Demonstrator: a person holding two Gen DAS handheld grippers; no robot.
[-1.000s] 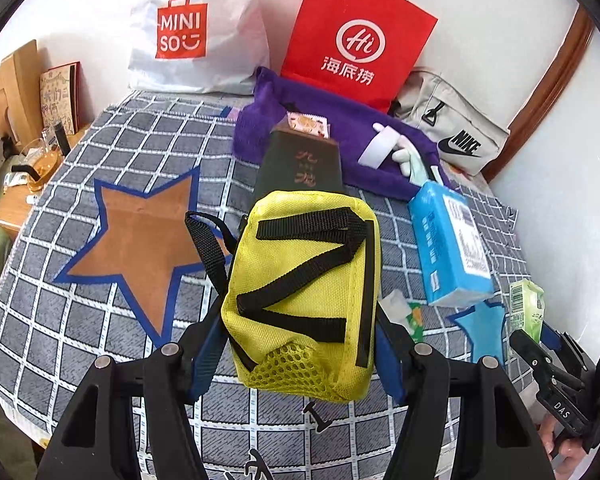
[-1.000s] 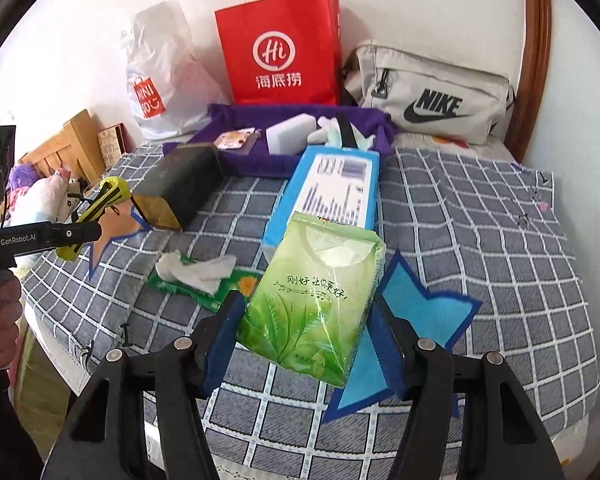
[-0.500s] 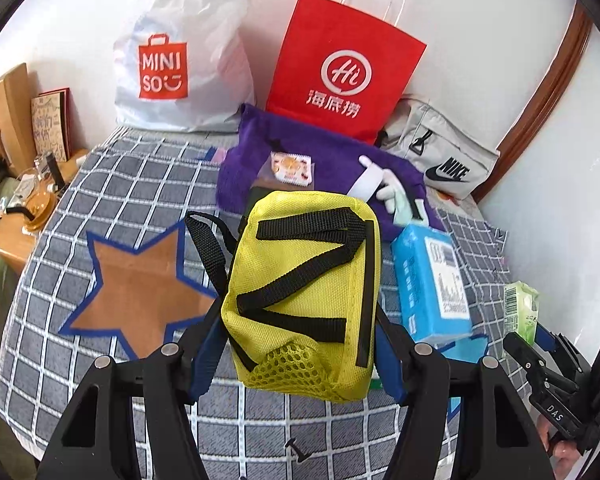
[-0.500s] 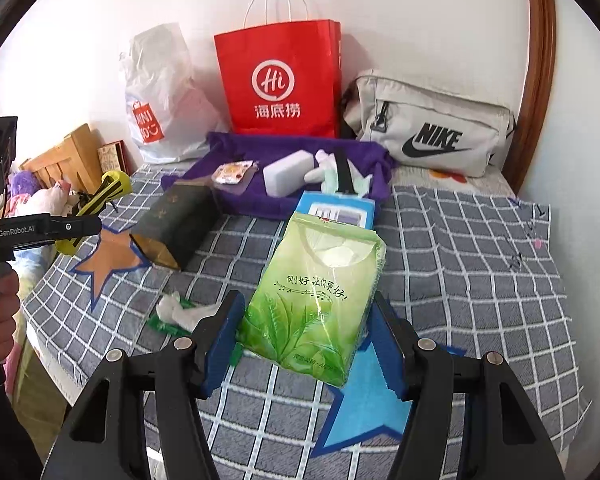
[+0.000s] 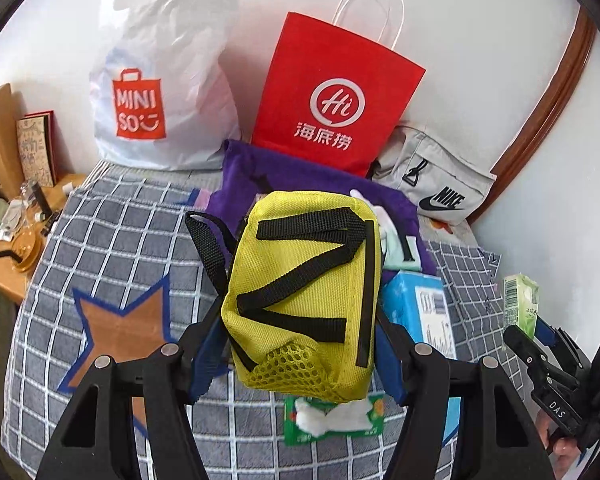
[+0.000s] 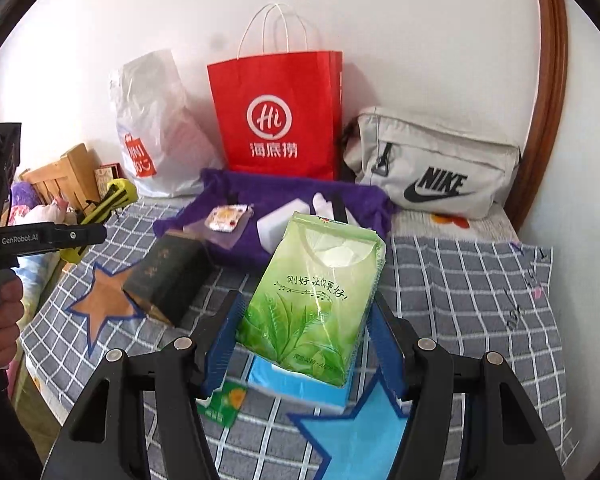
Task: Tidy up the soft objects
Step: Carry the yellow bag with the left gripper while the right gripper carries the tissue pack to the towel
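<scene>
Currently my left gripper (image 5: 300, 344) is clenched on the yellow pouch (image 5: 304, 296), my right gripper (image 6: 304, 340) on the green tissue pack (image 6: 316, 300); both lifted, long axes toward 12 o'clock, purple tray (image 6: 291, 192) dead ahead at 12, right hand looks nearer

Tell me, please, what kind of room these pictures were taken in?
Probably a bedroom: a bed with a grey checked cover, a curved wooden headboard, and a bedside table beside it.

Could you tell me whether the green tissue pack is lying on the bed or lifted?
Lifted: the right gripper's jaws clamp the tissue pack above the bed.
</scene>
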